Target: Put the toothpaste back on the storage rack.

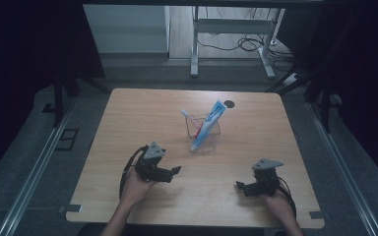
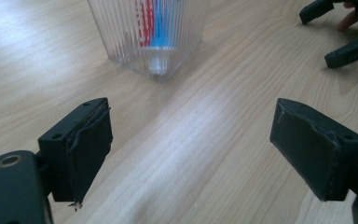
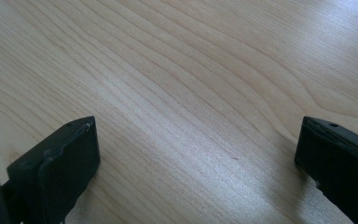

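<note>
Clear ribbed cup [image 1: 204,133] with toothpaste tube [image 1: 207,124] and toothbrush [image 1: 189,119] stands mid-table at my 12 o'clock, both grippers empty, jaws apart: left gripper [image 1: 173,172] nearest, so I'd approach level and square its pads [image 2: 91,149] on the walls.

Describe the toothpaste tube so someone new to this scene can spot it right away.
Start at the wooden table; near its middle, beyond both grippers, stands a clear ribbed plastic cup. Two things lean out of it. The toothpaste tube is the wide, flat, blue-and-white one tilting up to the right, cap down, unlike the thin pale toothbrush slanting left.
</note>
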### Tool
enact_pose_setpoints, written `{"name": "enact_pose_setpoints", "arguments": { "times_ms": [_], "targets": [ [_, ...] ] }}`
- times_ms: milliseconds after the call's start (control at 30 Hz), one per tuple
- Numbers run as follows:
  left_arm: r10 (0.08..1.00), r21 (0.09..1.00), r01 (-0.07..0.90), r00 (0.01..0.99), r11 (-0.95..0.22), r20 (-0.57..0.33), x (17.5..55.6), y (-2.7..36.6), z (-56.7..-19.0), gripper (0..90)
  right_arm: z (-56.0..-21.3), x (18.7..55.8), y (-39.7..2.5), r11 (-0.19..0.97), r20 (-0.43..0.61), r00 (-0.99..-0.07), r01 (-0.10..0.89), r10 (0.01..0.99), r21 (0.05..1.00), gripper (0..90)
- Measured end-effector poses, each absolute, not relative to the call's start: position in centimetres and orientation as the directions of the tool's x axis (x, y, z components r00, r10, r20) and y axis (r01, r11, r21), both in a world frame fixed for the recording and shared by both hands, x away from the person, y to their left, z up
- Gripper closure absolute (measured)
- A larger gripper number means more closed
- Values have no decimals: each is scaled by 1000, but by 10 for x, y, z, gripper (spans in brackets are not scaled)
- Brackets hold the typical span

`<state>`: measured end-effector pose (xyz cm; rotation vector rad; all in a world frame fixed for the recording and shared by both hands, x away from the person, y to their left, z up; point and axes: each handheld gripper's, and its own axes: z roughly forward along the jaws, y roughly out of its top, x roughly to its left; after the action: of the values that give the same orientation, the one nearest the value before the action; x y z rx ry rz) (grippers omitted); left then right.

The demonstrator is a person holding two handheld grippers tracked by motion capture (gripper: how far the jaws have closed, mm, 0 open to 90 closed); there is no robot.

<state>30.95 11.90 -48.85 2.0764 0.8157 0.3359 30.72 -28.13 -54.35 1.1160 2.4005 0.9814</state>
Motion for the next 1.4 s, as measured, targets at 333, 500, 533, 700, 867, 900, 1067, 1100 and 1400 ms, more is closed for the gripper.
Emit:
{"name": "enact_pose_setpoints", "arguments": {
  "times_ms": [333,500,533,700,867,900,1067,1100,1400],
  "targets": [
    [675,792,455,734,-408,-74,298,132,-505,131,-543,307,-281,458,4,-644,549,765,699,0],
    [687,785,480,720,-391,-98,292,138,-518,131,-544,307,-281,457,4,-643,549,766,700,0],
    [690,781,485,717,-393,-98,292,138,-521,131,-544,307,-281,458,3,-644,548,765,700,0],
    [692,758,494,717,-425,-79,288,137,-532,131,-544,307,-281,459,2,-644,547,765,701,0],
    [688,724,504,724,-471,-56,286,130,-542,131,-544,307,-281,459,2,-645,547,765,701,0],
    [688,717,501,724,-485,-40,286,128,-542,132,-544,307,-281,459,2,-644,547,765,701,0],
    [681,693,504,732,-515,-26,285,124,-543,132,-544,307,-281,459,2,-645,546,765,701,0],
    [679,688,504,734,-522,-23,285,123,-544,128,-544,307,-281,459,2,-644,547,765,701,0],
    [680,687,506,733,-522,-23,285,123,-544,129,-544,307,-281,459,2,-645,546,765,701,0]
  ]
}}
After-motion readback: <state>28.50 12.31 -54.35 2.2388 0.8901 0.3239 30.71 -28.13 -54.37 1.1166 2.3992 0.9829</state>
